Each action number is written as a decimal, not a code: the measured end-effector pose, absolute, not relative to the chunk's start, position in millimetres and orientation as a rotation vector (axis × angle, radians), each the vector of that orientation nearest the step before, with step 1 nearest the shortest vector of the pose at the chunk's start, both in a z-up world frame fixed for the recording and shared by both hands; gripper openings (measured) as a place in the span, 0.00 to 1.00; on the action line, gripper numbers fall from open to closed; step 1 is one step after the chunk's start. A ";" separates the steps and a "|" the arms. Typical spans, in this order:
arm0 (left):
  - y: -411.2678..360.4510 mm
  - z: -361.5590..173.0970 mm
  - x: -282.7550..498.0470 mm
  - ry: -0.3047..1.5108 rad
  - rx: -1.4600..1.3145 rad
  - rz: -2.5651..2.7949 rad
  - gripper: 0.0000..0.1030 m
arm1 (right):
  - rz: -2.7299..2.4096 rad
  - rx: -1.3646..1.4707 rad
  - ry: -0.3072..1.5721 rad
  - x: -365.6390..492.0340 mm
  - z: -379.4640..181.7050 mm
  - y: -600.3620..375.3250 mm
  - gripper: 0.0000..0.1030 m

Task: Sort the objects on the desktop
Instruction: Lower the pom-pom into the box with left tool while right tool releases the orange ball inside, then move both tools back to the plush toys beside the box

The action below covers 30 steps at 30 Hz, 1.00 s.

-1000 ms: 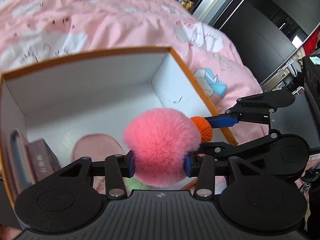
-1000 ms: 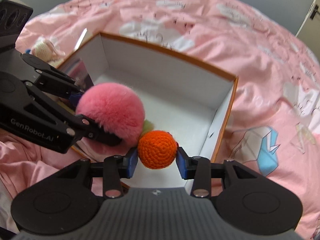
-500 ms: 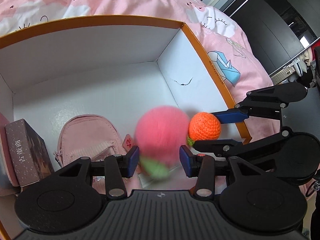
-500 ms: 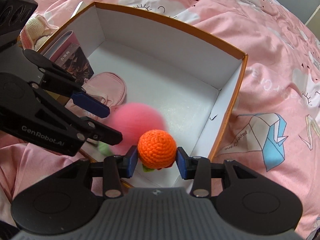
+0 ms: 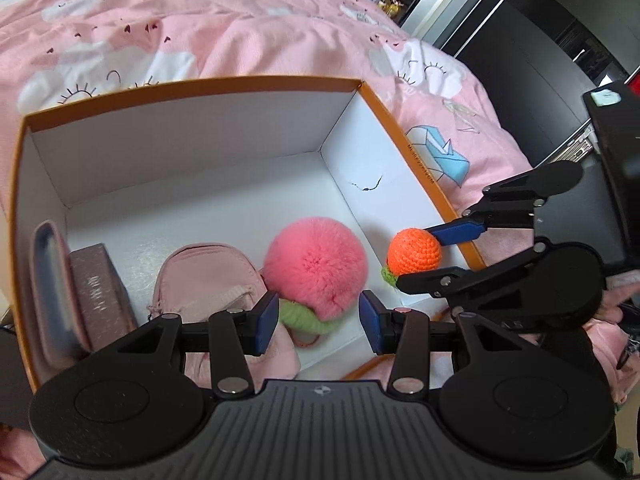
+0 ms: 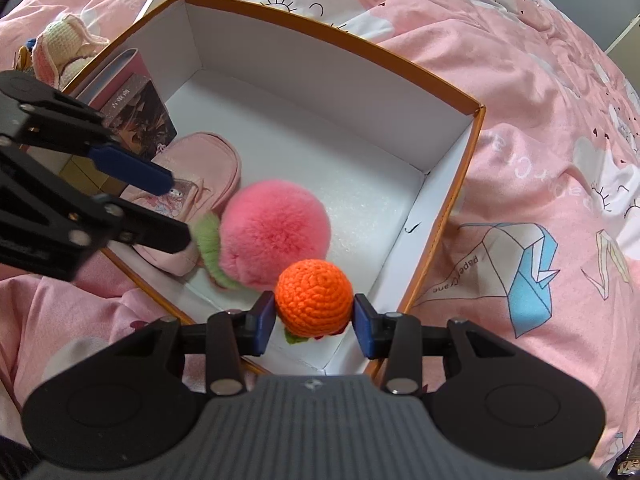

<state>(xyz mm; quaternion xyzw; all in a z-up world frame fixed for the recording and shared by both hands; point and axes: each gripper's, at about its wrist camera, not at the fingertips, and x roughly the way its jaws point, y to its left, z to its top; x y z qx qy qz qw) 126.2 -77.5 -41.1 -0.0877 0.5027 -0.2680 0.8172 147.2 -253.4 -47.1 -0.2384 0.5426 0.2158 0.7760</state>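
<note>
Holding the orange crochet ball (image 6: 314,298) between our right gripper (image 6: 314,322) pads above the box (image 6: 444,216); our left gripper (image 5: 316,322) gapes empty, pink pompom (image 5: 316,266) on the floor at twelve o'clock

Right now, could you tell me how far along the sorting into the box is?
Done: a book, a pink pouch and the pink pompom lie in the box, the left tool open above the pompom. In hand: the right tool grips the orange crochet ball over the box. Left: a crochet bunny outside.
</note>
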 end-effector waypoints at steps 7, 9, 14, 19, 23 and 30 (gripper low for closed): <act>-67.1 -33.5 116.4 1.046 -0.200 -0.566 0.49 | 0.463 -0.503 1.174 143.5 -45.3 -254.3 0.48; -65.6 -32.8 114.7 1.042 -0.202 -0.562 0.49 | 0.463 -0.502 1.171 141.4 -45.0 -253.7 0.49; -56.8 -27.9 106.4 1.019 -0.209 -0.543 0.49 | 0.450 -0.485 1.149 138.1 -40.2 -254.1 0.50; -46.0 -17.7 95.2 0.971 -0.206 -0.515 0.49 | 0.469 -0.457 1.043 125.8 -23.5 -242.8 0.50; -34.1 -8.4 83.1 0.924 -0.187 -0.460 0.49 | 0.531 -0.410 0.922 112.7 -9.6 -221.7 0.55; 7.8 8.3 62.4 0.847 -0.169 -0.313 0.49 | 0.645 -0.263 0.749 97.1 0.8 -179.1 0.55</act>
